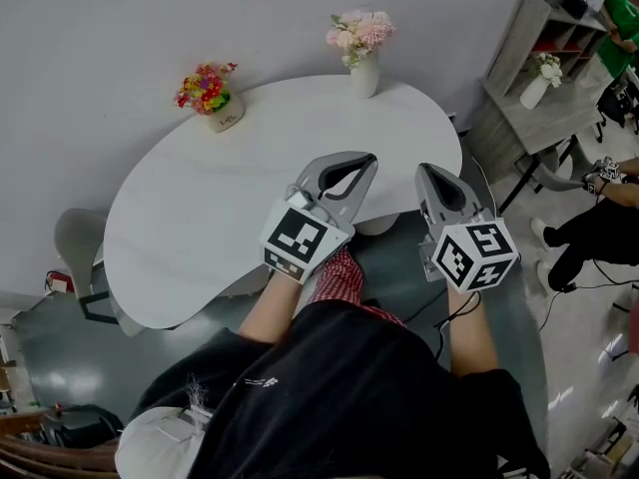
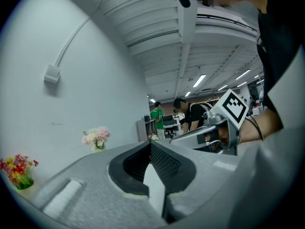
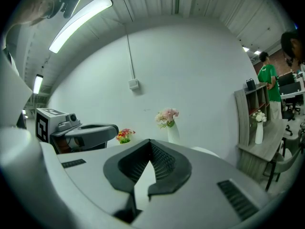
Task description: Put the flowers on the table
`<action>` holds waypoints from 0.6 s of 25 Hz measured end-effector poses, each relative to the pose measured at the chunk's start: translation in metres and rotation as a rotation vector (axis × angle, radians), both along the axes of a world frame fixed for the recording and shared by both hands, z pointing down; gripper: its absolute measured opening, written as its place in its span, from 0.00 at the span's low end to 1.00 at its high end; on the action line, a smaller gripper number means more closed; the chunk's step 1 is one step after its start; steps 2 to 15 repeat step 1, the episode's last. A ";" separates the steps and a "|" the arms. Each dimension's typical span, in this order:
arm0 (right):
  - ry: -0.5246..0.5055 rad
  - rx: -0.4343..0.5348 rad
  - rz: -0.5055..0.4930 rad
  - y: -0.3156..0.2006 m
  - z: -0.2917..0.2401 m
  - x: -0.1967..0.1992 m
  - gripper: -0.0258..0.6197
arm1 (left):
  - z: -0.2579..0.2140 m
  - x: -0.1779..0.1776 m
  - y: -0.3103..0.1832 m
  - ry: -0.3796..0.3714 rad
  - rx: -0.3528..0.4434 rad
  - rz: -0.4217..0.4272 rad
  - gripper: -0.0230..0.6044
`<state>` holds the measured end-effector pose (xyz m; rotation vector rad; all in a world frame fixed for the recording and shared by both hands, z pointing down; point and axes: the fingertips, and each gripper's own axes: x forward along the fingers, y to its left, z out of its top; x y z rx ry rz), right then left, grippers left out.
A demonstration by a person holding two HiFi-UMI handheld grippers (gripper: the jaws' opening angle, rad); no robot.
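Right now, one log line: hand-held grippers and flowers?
left hand-held gripper: shut, empty | right hand-held gripper: shut, empty | pink flowers, red flowers: on table | white flowers: on grey side desk

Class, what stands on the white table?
A pot of red and yellow flowers and a vase of pink flowers, at the far edge. The left tool and right tool hide part of the table's near edge.
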<state>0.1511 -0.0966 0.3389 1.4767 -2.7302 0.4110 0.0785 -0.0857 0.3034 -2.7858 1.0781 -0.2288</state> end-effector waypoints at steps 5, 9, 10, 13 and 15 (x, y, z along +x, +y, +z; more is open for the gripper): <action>0.000 0.000 0.000 0.001 0.000 0.001 0.06 | 0.000 0.001 0.001 -0.001 0.001 0.001 0.04; 0.000 0.000 0.000 0.001 0.000 0.001 0.06 | 0.000 0.001 0.001 -0.001 0.001 0.001 0.04; 0.000 0.000 0.000 0.001 0.000 0.001 0.06 | 0.000 0.001 0.001 -0.001 0.001 0.001 0.04; 0.000 0.000 0.000 0.001 0.000 0.001 0.06 | 0.000 0.001 0.001 -0.001 0.001 0.001 0.04; 0.000 0.000 0.000 0.001 0.000 0.001 0.06 | 0.000 0.001 0.001 -0.001 0.001 0.001 0.04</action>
